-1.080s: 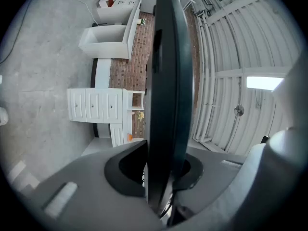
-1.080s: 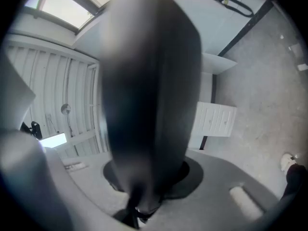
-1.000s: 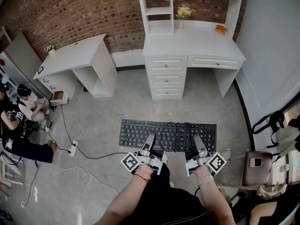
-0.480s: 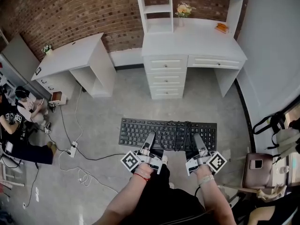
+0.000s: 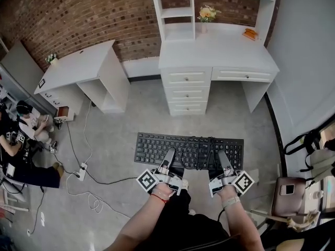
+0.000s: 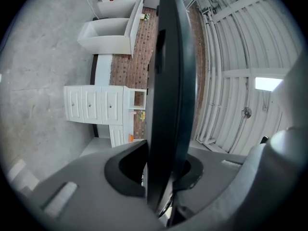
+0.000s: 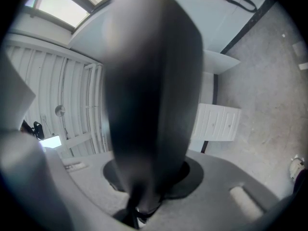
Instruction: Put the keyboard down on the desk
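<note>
**Q:** so where's the keyboard at right now?

**A:** The long flat black keyboard (image 5: 188,150) is up in my two grippers, keys up, its long side running parallel to the front of the white desk with drawers (image 5: 220,48). It's out over the grey floor (image 5: 131,114), well short of the desk, so not on the tabletop yet.

**Q:** both grippers actually holding it?

**A:** Yep. My left gripper (image 5: 169,156) is pinched on the keyboard's edge farthest from the desk. My right gripper (image 5: 224,158) is clamped on that same edge. In each gripper view the board's thin edge runs straight up between the jaws, pads tight on it.

**Q:** anything on the desk?

**A:** A small vase of flowers (image 5: 207,15) at the back and some orange thing (image 5: 250,33) on the right side.
</note>
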The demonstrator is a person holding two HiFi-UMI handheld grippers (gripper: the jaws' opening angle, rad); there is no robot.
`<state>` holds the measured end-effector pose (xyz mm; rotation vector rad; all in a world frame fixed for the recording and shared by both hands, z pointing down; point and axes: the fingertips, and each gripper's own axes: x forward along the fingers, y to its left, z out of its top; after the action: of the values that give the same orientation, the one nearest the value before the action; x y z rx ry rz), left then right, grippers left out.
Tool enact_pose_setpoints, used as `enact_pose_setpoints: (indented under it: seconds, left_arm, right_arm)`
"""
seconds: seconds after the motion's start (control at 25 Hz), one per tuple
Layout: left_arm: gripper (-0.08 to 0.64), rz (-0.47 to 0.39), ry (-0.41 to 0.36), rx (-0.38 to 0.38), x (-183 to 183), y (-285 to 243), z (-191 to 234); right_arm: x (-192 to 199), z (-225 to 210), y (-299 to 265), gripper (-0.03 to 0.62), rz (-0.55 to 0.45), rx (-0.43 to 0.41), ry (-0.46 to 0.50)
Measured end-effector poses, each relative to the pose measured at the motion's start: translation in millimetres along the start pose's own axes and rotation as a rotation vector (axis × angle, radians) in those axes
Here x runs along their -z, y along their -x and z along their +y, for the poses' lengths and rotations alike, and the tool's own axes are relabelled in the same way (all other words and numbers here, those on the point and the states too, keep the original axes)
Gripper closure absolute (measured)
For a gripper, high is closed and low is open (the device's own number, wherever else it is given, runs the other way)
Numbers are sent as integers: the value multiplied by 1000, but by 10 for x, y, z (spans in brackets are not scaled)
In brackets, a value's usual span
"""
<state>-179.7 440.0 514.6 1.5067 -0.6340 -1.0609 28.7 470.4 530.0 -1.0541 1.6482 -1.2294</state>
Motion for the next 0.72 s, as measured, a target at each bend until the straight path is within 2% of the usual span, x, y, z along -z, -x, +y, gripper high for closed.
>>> enact_pose_setpoints:
  seconds: [0.44,0.72]
  left_arm:
    - [489,54,16,-9,-505,-886,220]
    - [489,87,22,-5,-717,-1291,379]
  right_arm:
    - [-254,-134,-892,514,-53,8,-5]
    - [-369,-249,-1271,514,-91,12,-10]
